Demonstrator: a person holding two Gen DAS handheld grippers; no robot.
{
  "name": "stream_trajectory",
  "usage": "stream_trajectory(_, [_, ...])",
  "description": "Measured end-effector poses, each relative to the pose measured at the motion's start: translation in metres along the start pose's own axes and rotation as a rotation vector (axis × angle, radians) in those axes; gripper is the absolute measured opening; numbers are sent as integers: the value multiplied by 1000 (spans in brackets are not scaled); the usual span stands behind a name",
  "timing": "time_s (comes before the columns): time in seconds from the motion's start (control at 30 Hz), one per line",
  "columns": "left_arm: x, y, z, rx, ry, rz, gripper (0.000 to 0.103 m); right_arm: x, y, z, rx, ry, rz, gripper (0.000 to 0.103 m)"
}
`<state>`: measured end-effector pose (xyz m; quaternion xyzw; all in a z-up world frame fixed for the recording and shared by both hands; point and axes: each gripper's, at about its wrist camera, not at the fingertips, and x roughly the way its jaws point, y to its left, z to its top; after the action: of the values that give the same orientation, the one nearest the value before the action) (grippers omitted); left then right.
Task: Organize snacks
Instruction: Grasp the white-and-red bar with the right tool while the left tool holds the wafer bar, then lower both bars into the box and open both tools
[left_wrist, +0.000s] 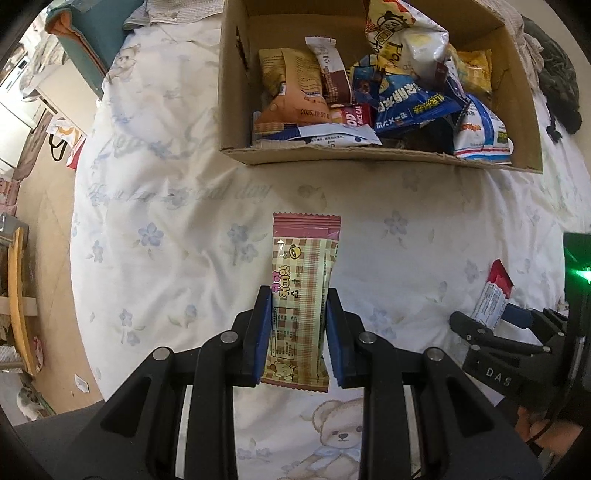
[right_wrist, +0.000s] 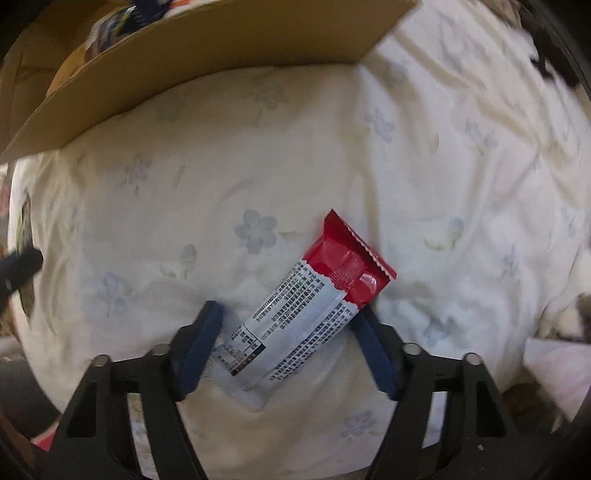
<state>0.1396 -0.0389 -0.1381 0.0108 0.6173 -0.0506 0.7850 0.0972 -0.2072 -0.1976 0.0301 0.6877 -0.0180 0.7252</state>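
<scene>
My left gripper (left_wrist: 298, 295) is shut on a cream and pink plaid snack bar (left_wrist: 301, 258), held upright above the floral bedsheet (left_wrist: 166, 240). A red and white snack packet (right_wrist: 310, 302) lies slanted on the sheet, with my right gripper (right_wrist: 288, 310) pointing down around it. Both blue pads (right_wrist: 207, 332) touch the packet's edges. In the left wrist view the same packet (left_wrist: 493, 299) and right gripper (left_wrist: 487, 314) show at the right edge. Ahead stands a cardboard box (left_wrist: 332, 155) holding several snack bags.
The box wall (right_wrist: 221, 55) sits close behind the red packet. A bear print marks the bedsheet (right_wrist: 443, 166) near me. The bed's left edge drops to a wooden floor (left_wrist: 48, 221) with clutter. Dark fabric (left_wrist: 557, 85) lies right of the box.
</scene>
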Motion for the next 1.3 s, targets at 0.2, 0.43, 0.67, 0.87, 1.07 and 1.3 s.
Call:
stream_trajectory(0.2, [8,-6,4,-12,25,-26,24,-14,7,-4,-39,-62,-23,33])
stream_trajectory(0.43, [9,9,5,-50,21,4,24,-58,17,0,-14,-200,154,33])
stream_trajectory(0.67, [8,23,4,-64,-4,33,24,-99,49,-8,-121,-355,292,33])
stream_trajectory(0.87, [1,30,3,-75,-52,63,24,-125,35,-14,-133,-427,365,33])
stream_trajectory(1.07, [-34,41,6,-124,-174,36,24,-129,14,-9,-71,-469,403,33])
stream_trajectory(1.3, [-76,52,1,-186,-374,13,24,-150,0,-3,3,-559,431,33])
